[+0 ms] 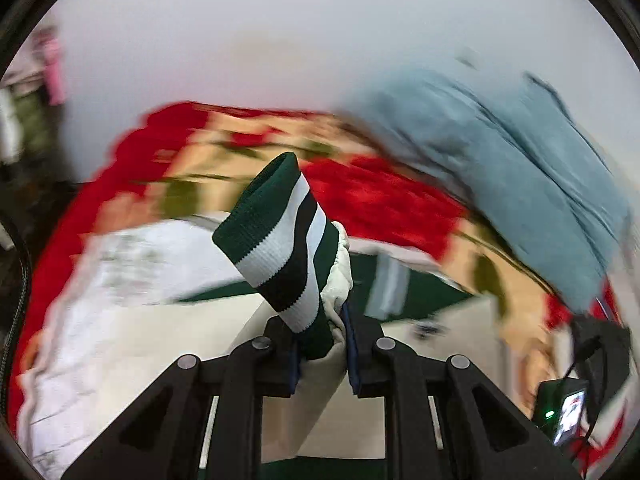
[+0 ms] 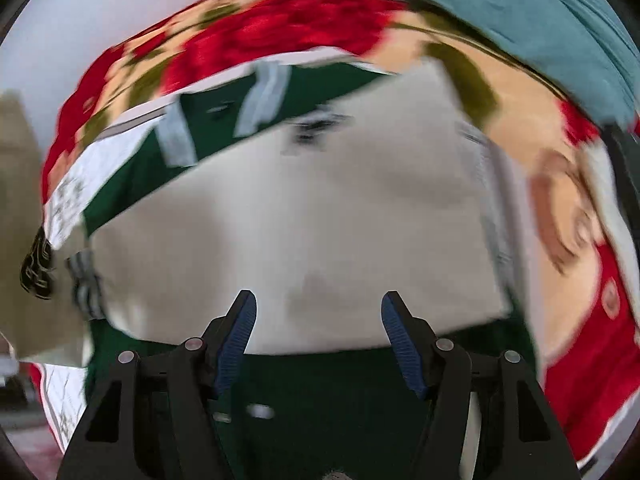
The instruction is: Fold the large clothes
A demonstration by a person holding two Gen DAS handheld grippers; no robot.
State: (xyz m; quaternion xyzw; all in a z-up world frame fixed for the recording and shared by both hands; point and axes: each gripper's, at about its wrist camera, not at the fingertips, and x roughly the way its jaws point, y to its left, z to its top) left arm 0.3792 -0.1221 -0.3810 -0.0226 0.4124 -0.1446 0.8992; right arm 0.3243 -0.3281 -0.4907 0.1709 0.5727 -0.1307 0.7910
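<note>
Left gripper [image 1: 322, 350] holding the jacket's striped cuff [image 1: 276, 240]

We see our right gripper [image 2: 318, 340] gaping wide, empty — just above the cream-and-green jacket [image 2: 320, 208], which lies spread on the red floral blanket [image 2: 288, 24], blue garment [image 2: 520, 8] at far right.

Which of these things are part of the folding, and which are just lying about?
Part of the job:
- cream and green jacket
- its striped cuff, pinched in the left gripper
- right gripper, open over the jacket

Lying about:
- red floral blanket
- blue garment
</note>
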